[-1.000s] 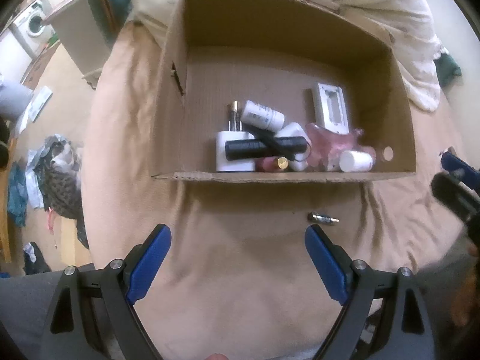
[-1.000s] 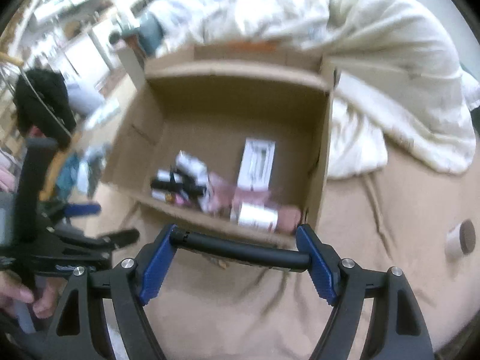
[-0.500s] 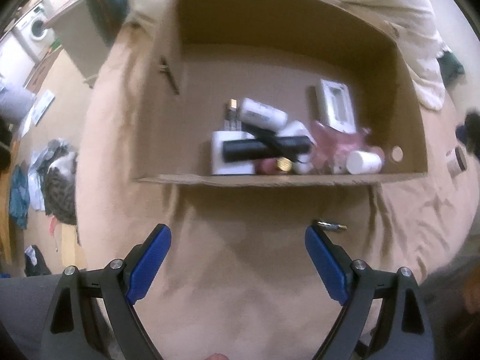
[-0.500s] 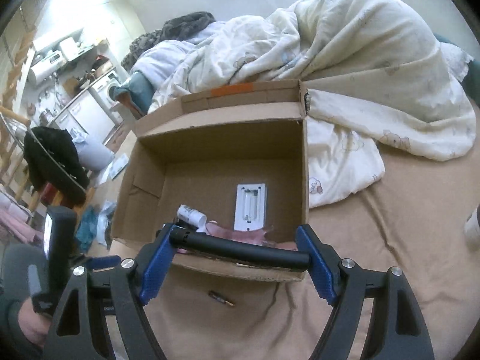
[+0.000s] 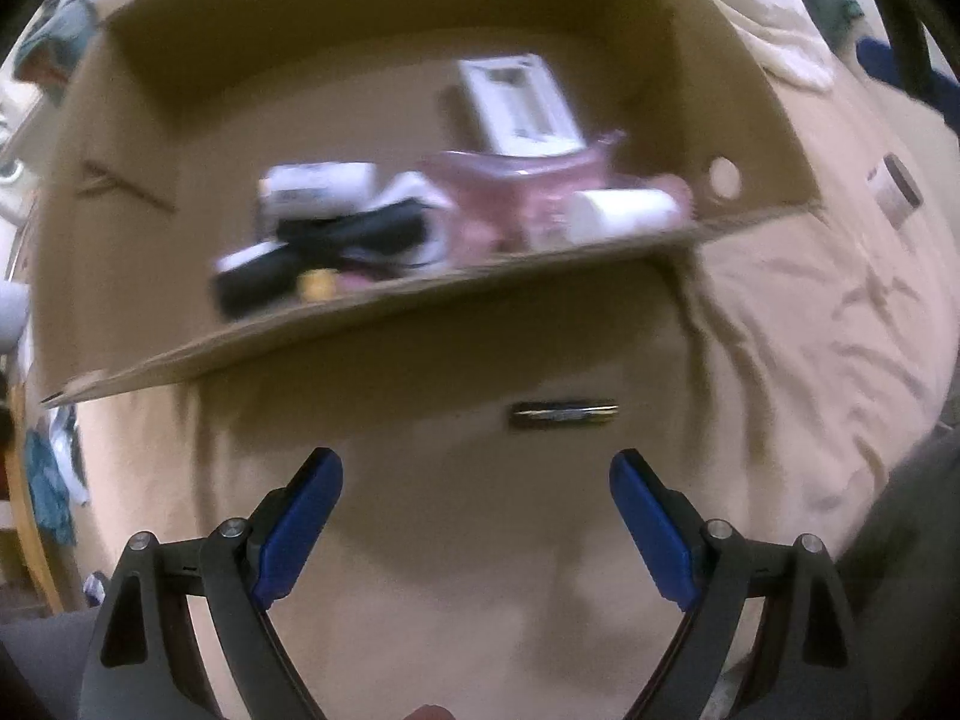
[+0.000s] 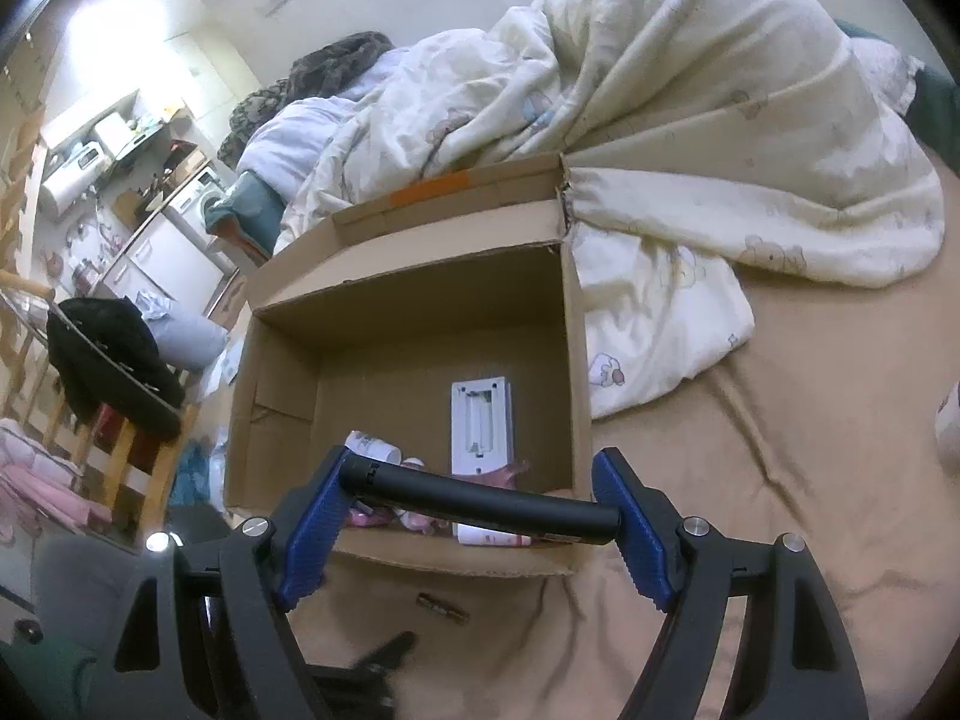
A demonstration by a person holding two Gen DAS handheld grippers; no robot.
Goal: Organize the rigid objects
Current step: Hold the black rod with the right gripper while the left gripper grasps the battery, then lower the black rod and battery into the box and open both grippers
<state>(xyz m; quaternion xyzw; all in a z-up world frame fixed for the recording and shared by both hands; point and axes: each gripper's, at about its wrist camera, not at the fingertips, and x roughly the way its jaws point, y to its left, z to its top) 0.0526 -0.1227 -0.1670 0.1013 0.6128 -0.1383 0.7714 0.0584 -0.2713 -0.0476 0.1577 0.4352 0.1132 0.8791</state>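
An open cardboard box sits on the tan bedsheet, holding a white battery holder, white bottles, a pink piece and a black flashlight. A small battery lies on the sheet in front of the box. My left gripper is open, pointing down just short of the battery, nothing between its pads. My right gripper is shut on a black cylinder, held end to end over the box's near wall.
A crumpled cream duvet lies behind and right of the box. A brown-capped item rests on the sheet right of the box. Chairs with clothes and kitchen units stand off the bed's left side.
The left gripper has come down and rolled, so the box and battery look larger and tilted. The right gripper has shifted and rolled, still holding the black cylinder, with the box now more centred.
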